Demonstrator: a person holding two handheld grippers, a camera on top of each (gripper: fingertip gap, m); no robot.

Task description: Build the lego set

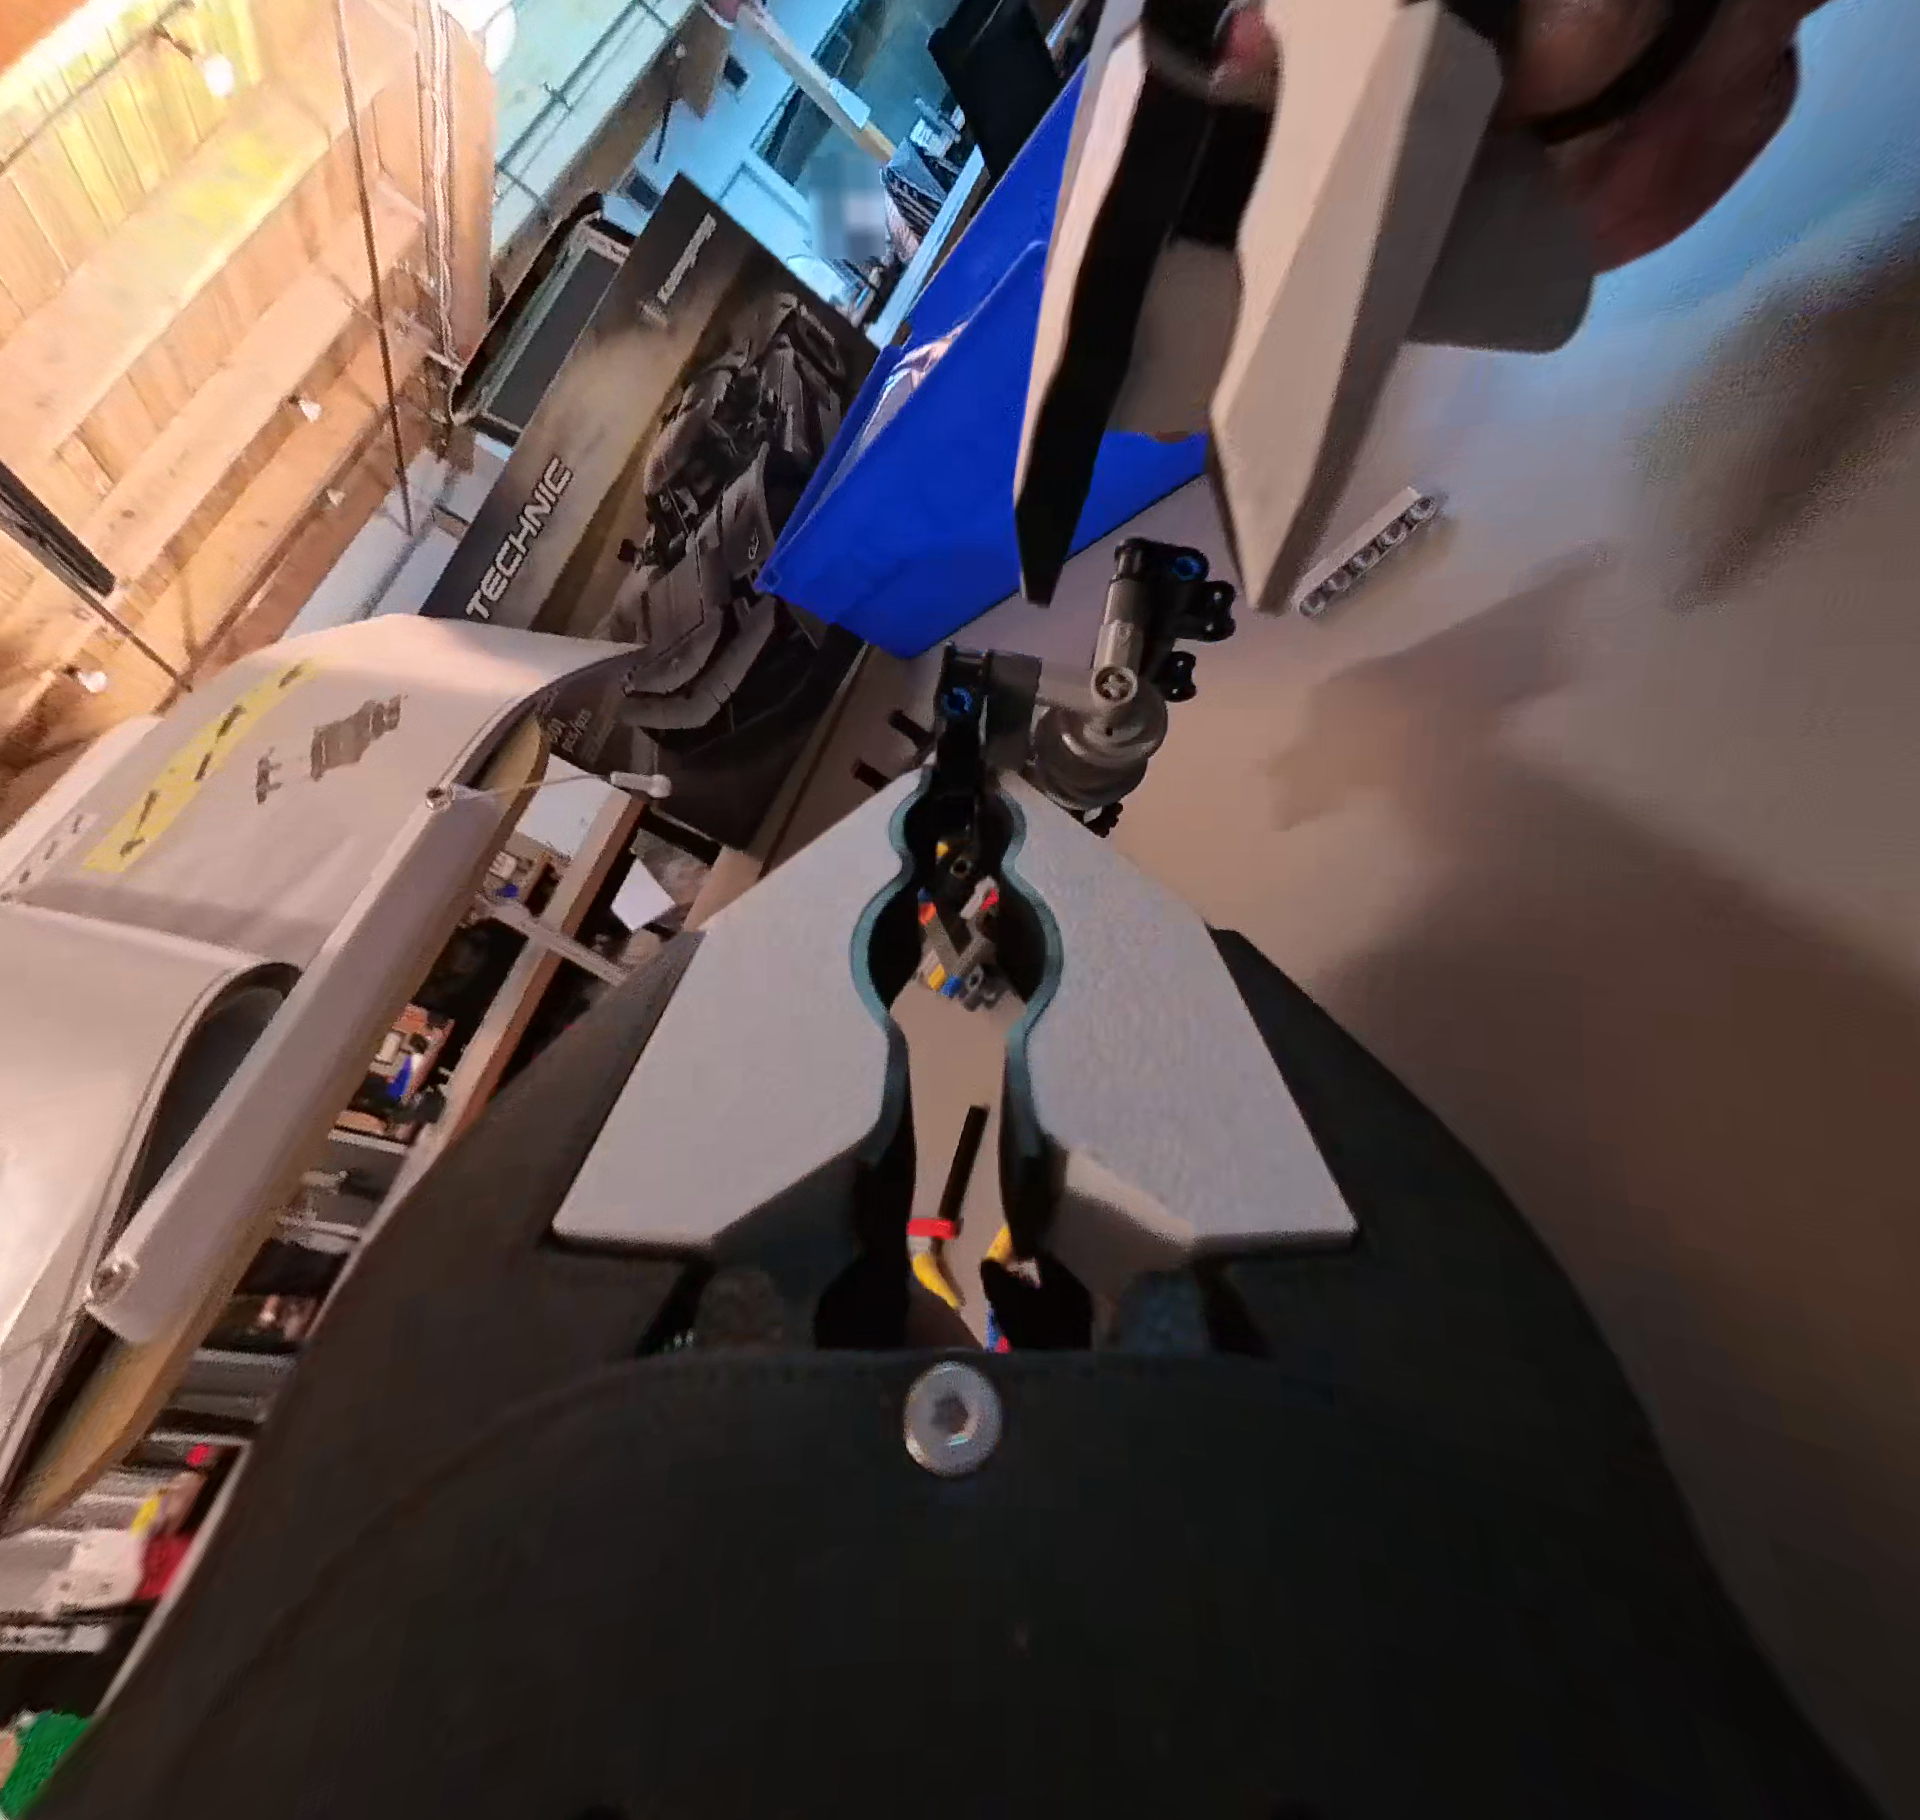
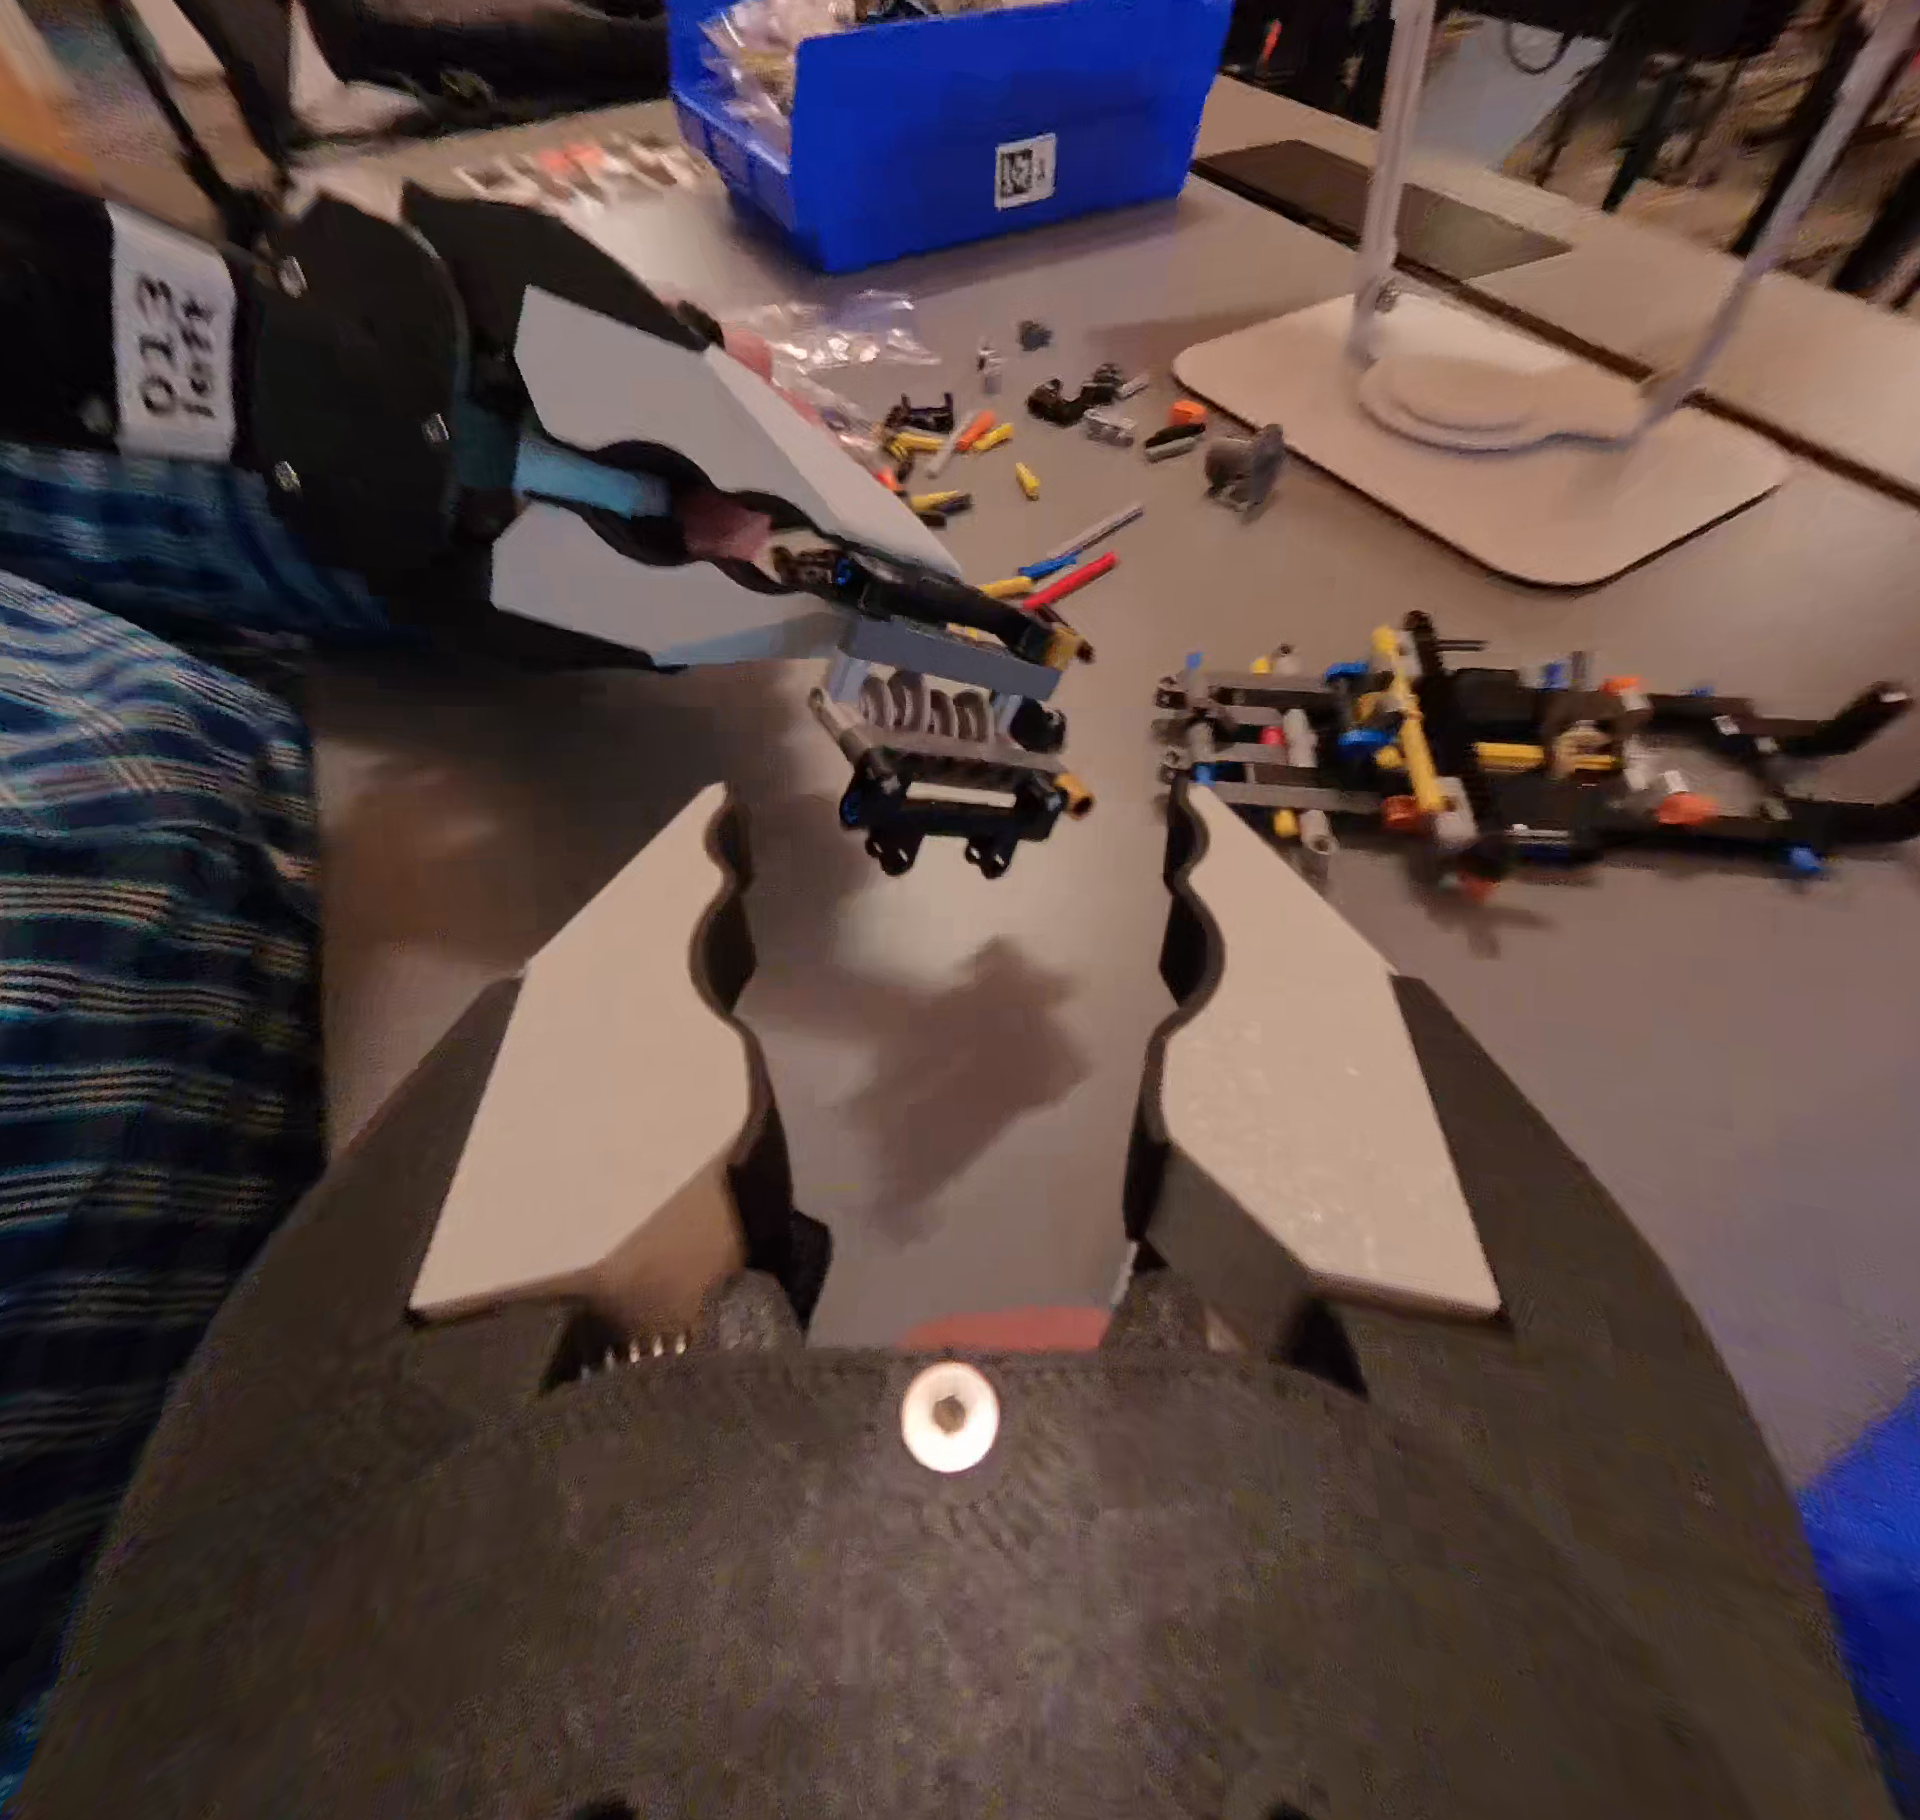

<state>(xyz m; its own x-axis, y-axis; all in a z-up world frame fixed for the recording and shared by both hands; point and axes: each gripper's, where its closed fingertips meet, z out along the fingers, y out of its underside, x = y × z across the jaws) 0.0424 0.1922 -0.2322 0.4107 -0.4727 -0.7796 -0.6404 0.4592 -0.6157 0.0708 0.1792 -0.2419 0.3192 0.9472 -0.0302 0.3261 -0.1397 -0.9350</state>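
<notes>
My left gripper (image 1: pixel 961 799) is shut on a small grey and black lego sub-assembly (image 1: pixel 1127 679) and holds it in the air. In the right wrist view the left gripper (image 2: pixel 935 607) comes in from the left, and the sub-assembly (image 2: pixel 951 747) hangs below its tips above the table. My right gripper (image 2: pixel 951 804) is open and empty, its fingertips just short of the sub-assembly on either side. It shows at the upper right of the left wrist view (image 1: pixel 1153 581). A long black lego chassis (image 2: pixel 1507 742) lies on the table to the right.
Loose pins and axles (image 2: pixel 987 440) are scattered behind the sub-assembly. A blue bin (image 2: pixel 956 97) with bagged parts stands at the back. A white stand base (image 2: pixel 1486 440) sits at the back right. A plaid sleeve (image 2: pixel 135 835) is at the left. An open instruction booklet (image 1: pixel 260 794) and the set's box (image 1: pixel 707 440) stand at the left. Left tips to right tips: about 4 centimetres.
</notes>
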